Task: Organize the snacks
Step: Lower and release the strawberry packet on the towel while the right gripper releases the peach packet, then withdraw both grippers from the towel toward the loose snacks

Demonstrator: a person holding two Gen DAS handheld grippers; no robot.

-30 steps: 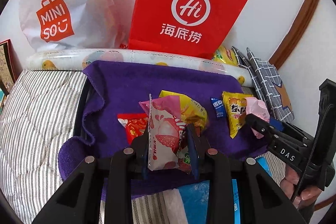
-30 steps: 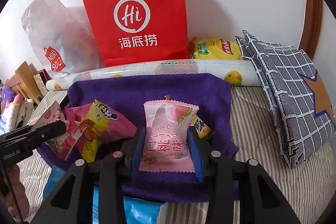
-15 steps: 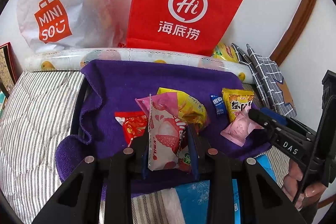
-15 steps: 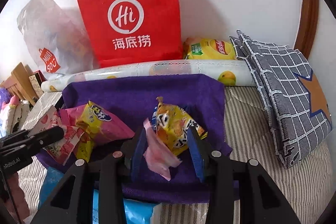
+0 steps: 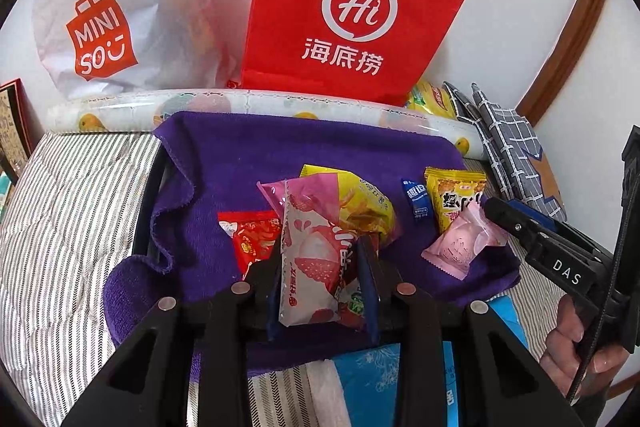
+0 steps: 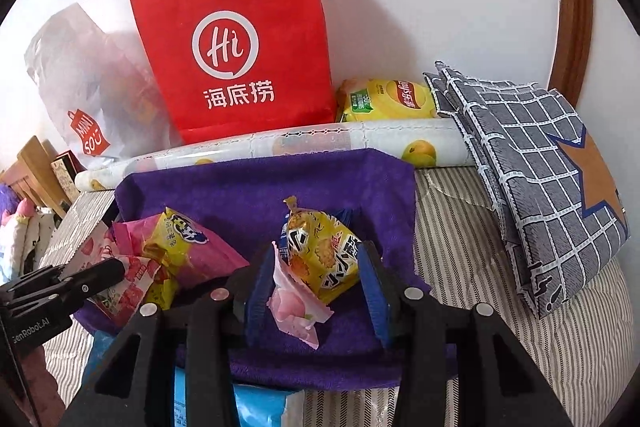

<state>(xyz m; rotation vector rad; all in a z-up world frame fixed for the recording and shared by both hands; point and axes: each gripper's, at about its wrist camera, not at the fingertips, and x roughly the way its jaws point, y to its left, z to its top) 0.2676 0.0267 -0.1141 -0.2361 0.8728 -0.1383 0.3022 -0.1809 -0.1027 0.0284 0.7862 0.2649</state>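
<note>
**Pink peach packet** [image 6: 294, 301]: lies on the purple towel [image 6: 248, 195], near edge, leaning on the yellow-and-black snack bag [image 6: 324, 255]. It sits between the spread pads of the right claw [image 6: 316, 291], which is opening; no pad presses it, so it reads as let go, set down to join the row at the towel's right end.

**Strawberry packet** [image 5: 316, 259]: stands upright, clenched between the pads of the left claw [image 5: 322, 291], lifted clear of the pile, probably awaiting its place.

**Loose snacks on towel:** pink-and-yellow chip bag [image 5: 352, 203] and red packet [image 5: 250, 235] left of centre; small blue sachet [image 5: 416, 201] beside the yellow bag.

**Towel:** spread over the striped bed [image 6: 460, 235], apparently as the sorting area.

**Far side, against the wall:** red paper bag [image 6: 240, 39], white plastic bag [image 5: 116, 11], rolled fruit-print sheet [image 6: 304, 143], yellow crisps [image 6: 386, 101], checked cloth [image 6: 532, 163].
</note>
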